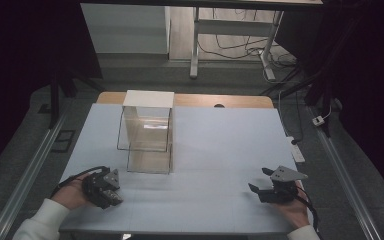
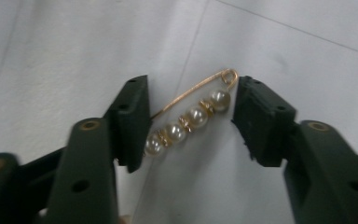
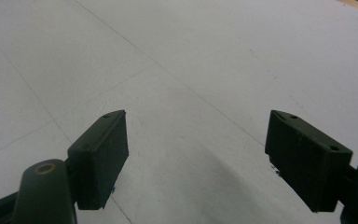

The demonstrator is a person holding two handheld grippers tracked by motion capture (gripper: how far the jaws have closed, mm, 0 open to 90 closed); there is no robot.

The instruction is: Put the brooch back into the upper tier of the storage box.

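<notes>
A gold safety-pin brooch (image 2: pixel 186 116) strung with several pearls lies on the white table mat (image 2: pixel 51 56). My left gripper (image 2: pixel 191 123) points down over it with one black pad at each end of the pin. The left pad (image 2: pixel 133 123) overlaps the pin's end pearl, and a thin gap shows between the right pad (image 2: pixel 261 121) and the pin's loop. In the high view this left gripper (image 1: pixel 111 192) sits at the mat's near left, in a hand. My right gripper (image 1: pixel 261 181) rests at the near right, and its jaws (image 3: pixel 196 158) stand wide open over bare mat.
A clear plastic box (image 1: pixel 145 132) with a white top stands left of centre on the mat (image 1: pixel 220 145), a clear tray at its front. Beyond the table are desk legs and cables (image 1: pixel 240 47) on the floor. A power strip (image 1: pixel 297 150) lies off the table's right edge.
</notes>
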